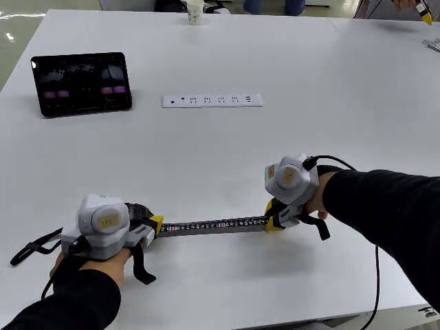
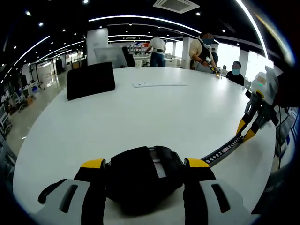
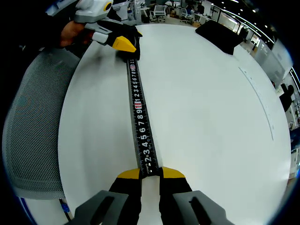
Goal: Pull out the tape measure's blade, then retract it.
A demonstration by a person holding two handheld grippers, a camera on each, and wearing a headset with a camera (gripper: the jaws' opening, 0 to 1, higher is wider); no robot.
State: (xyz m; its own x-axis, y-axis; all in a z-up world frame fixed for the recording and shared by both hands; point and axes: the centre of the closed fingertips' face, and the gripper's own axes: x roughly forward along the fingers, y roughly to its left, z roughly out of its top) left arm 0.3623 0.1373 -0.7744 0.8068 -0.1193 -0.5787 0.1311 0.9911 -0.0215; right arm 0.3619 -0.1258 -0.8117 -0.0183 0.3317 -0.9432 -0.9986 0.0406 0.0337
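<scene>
Tablet (image 1: 81, 82) stands at the far left of the white table (image 1: 309, 103), its dark screen showing dim pink patches and nothing sharp enough to read. Nearer the person on the left, the left gripper (image 1: 154, 224) sits low over the table. Its yellow-tipped fingers (image 2: 93, 164) are clamped on either side of the black tape measure (image 2: 143, 178), which rests on the table between them. A small yellowish label (image 1: 106, 222) on the gripper's housing is too blurred to read.

From the tape measure the blade (image 1: 213, 225) runs out to the right, low along the table, dark with pale figures. In the right gripper view its scale reads 2, 3, 4, 5, 6, 7, 8, 9, then a red-printed mark where 10 falls. The figures 1 to 9 follow again toward the case, and the finer marks cannot be read.

Beyond the blade, near the middle of the table, a white power strip (image 1: 212, 100) lies flat, its printing too small to make out. A paper cup (image 1: 195, 11) stands at the far edge.

At the right, the right gripper (image 1: 275, 221) holds the blade's free end, its yellow-tipped fingers closed on it from both sides just before the figure 2. The two grippers are well apart, with the blade spanning between them. A grey mesh chair back (image 3: 28, 136) shows beside the table edge in the right gripper view.
</scene>
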